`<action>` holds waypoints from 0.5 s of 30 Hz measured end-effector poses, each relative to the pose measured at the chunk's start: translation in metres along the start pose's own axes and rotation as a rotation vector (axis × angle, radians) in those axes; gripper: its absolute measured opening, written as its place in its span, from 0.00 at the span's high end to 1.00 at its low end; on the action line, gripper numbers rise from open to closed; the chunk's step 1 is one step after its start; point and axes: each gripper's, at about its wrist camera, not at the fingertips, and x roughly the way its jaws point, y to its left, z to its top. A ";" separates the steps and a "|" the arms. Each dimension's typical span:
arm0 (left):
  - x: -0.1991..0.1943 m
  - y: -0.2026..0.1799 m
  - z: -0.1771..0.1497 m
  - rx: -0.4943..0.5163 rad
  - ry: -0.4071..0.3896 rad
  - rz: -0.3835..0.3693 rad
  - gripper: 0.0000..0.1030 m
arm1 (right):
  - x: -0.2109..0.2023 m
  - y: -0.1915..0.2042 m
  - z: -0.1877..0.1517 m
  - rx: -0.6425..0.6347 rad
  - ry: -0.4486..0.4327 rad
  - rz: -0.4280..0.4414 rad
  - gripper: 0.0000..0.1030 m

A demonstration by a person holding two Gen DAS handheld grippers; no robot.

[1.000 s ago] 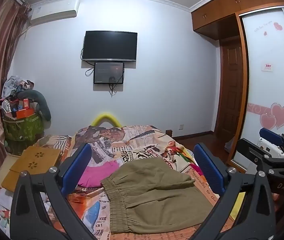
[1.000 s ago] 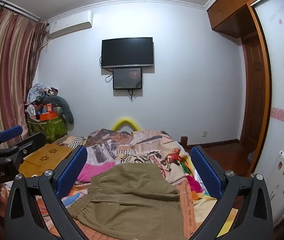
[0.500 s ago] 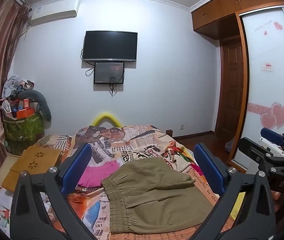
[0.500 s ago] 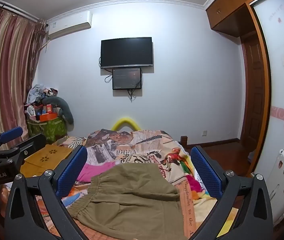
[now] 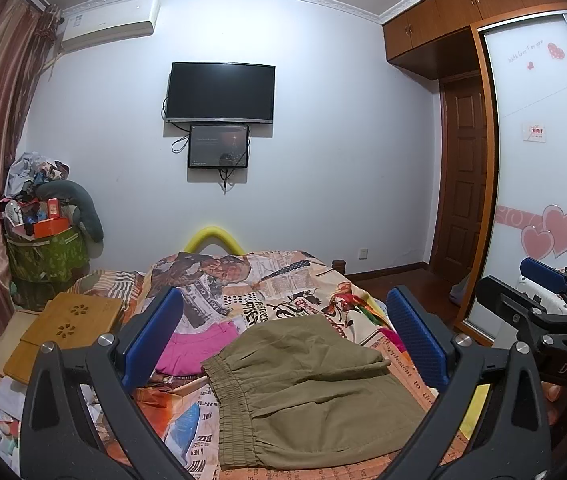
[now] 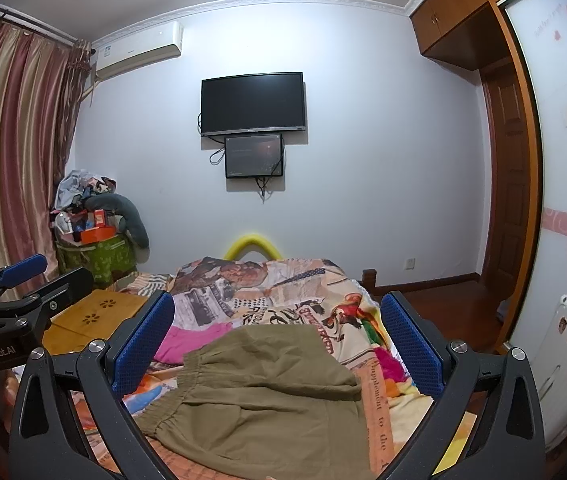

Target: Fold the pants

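Olive-green pants [image 5: 307,392] lie folded over on the bed, elastic waistband toward the left; they also show in the right wrist view [image 6: 259,396]. My left gripper [image 5: 283,332] is open and empty, held above the pants. My right gripper [image 6: 279,336] is open and empty, also above them. The right gripper shows at the right edge of the left wrist view [image 5: 543,280]; the left gripper shows at the left edge of the right wrist view [image 6: 23,270].
A pink garment [image 5: 195,346] lies on the patterned bedspread [image 5: 283,280] beyond the pants. A wooden lap tray [image 5: 67,320] and a cluttered green bin [image 5: 43,252] stand left. A wardrobe [image 5: 543,160] and door [image 5: 463,184] stand right.
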 end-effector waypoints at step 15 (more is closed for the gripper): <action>0.002 0.001 0.001 -0.005 0.008 0.004 0.00 | 0.000 -0.001 0.001 0.009 0.003 0.003 0.00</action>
